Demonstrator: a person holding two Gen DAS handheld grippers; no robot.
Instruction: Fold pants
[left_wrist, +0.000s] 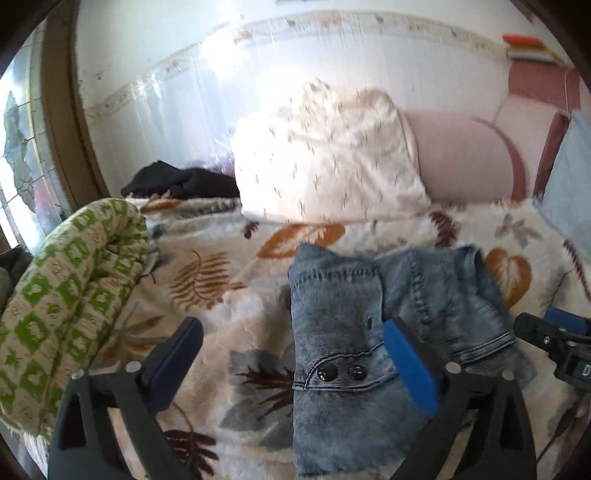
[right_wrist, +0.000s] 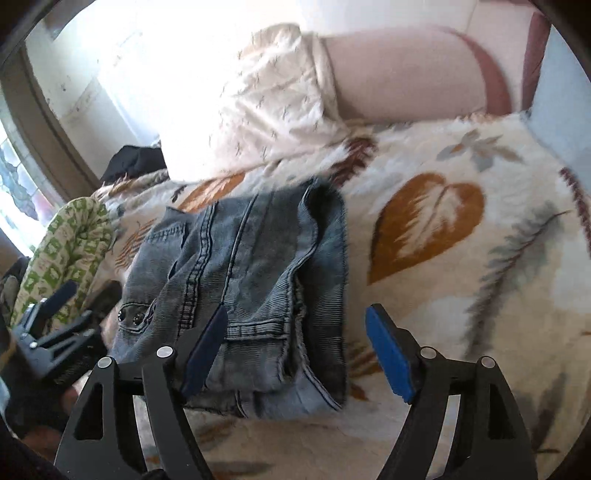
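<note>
Denim pants (right_wrist: 243, 295) folded on blanket (right_wrist: 461, 258) (both grippers agape).

Bed covered by fluffy cream blanket (left_wrist: 207, 236) (right_wrist: 461, 295) printed with orange, grey and maroon leaves.

Left wrist view:
- 12 o'clock: white pillow (left_wrist: 325, 158) with small dark flecks, resting on blanket. Also seen in right wrist view (right_wrist: 266, 107).
- 2 o'clock: pink bolster cushion (left_wrist: 461, 155), touching the pillow's right side.
- 9 o'clock: rolled green-and-cream patterned quilt (left_wrist: 70, 291); right wrist view (right_wrist: 70, 247).
- 10 o'clock: black garment (left_wrist: 181, 182), crumpled, just left of pillow.
- 3 o'clock edge: pale blue cloth (left_wrist: 572, 184), kind unclear.
- 9–10 o'clock edge: window (left_wrist: 22, 147), brown frame.
</note>
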